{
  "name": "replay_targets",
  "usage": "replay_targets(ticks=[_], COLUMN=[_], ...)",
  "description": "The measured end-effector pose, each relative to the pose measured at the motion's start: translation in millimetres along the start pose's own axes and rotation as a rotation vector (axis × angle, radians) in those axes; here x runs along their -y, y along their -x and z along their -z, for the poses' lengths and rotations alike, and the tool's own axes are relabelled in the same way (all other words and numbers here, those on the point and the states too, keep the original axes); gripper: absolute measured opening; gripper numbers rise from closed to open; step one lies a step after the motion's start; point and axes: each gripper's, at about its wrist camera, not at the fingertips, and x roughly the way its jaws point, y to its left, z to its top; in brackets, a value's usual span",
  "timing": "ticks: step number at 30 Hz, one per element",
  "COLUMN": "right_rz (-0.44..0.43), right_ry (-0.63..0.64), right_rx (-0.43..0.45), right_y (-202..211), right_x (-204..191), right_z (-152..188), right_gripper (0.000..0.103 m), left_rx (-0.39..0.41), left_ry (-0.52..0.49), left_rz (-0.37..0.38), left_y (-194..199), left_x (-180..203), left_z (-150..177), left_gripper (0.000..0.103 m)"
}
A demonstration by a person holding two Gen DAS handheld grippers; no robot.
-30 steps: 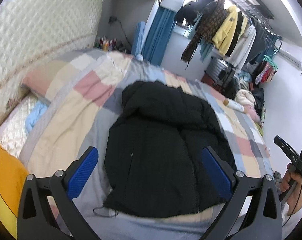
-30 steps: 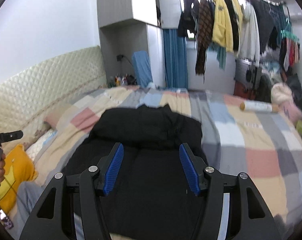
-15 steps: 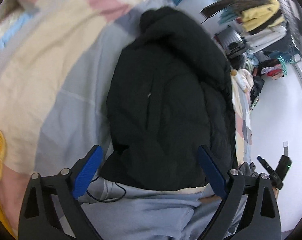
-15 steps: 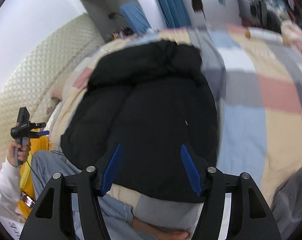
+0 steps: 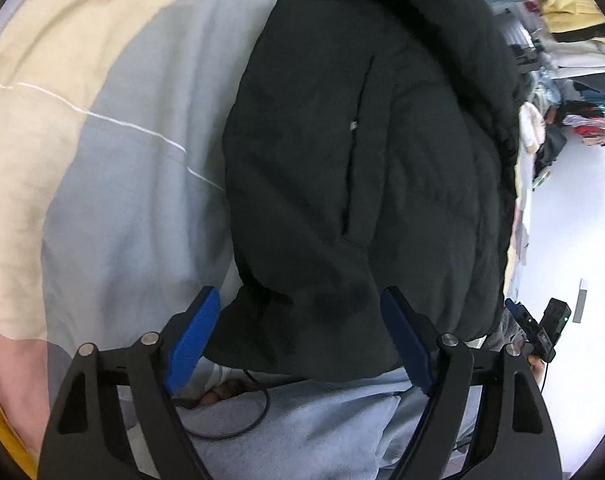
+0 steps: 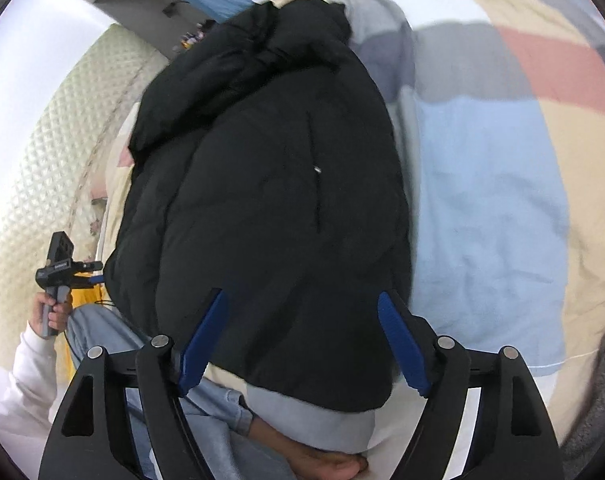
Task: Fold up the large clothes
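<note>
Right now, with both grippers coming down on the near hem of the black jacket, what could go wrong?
1. The black cable lies just under the hem by the left gripper; its open jaws could snag it.
2. The black jacket is thick and puffy, so the right gripper, open over it, may pinch only the top layer.
3. The person's foot sits right below the hem.

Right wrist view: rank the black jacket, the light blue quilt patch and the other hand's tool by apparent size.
1. black jacket
2. light blue quilt patch
3. left tool, by far the smallest, though it sits further off than the jacket's near hem.
</note>
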Motion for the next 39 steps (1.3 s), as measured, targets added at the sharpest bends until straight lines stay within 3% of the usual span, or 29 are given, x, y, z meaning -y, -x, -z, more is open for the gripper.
replay_targets(ticks=[9,13,16,18,22,25,29,33,39], right_rz=[-0.02,-0.123,-0.19,-0.188,-0.152,-0.182,-0.235,-0.256,-0.189], right_ry=[-0.076,-0.039,0.05,0.079,0.035,0.022,0.121,0.168,0.162], right_rx=[-0.142,-0.153,-0.139,-0.149,-0.209,-0.243,-0.23,-0.206,-0.241], right_y=[-49.0,-52.7,-48.9,-51.7,-69.4,-77.5,-70.6,-68.7,-81.0], right_x=[32.8,19.6,-2.0,-7.4,7.0,11.2,-15.0,-36.3,-28.1], right_z=[-2.8,-9.3,-11.9,-11.8,-12.4,-12.2,-14.7,-13.3,-11.3], right_gripper=[0.08,0.082,0.082,0.082,0.082,0.082,0.082,0.082,0.075], left_rx=[-0.102,-0.125,-0.141,-0.153,-0.18,-0.199,-0.167,-0.084,0.006], left_ry=[0.065,0.072,0.057,0.036,-0.022,-0.066,-0.141,-0.216,-0.287], left_rz=[-0.02,-0.016,-0.01,-0.005,-0.009,-0.016,-0.029,-0.132,-0.279], left_y=[-21.5,-24.9,-28.1,-29.9,-37.3,-41.1,-38.9,-33.1,-35.8], left_x=[-14.8,-19.3,-18.2,-15.9,-1.4,8.4,28.8,44.4,54.5], left_z=[-11.3,-12.4,-14.7,-14.7,-16.0,-15.6,-13.4,-4.5,3.9], left_gripper=[0.084,0.084,0.084,0.084,0.084,0.084,0.082,0.076,0.072])
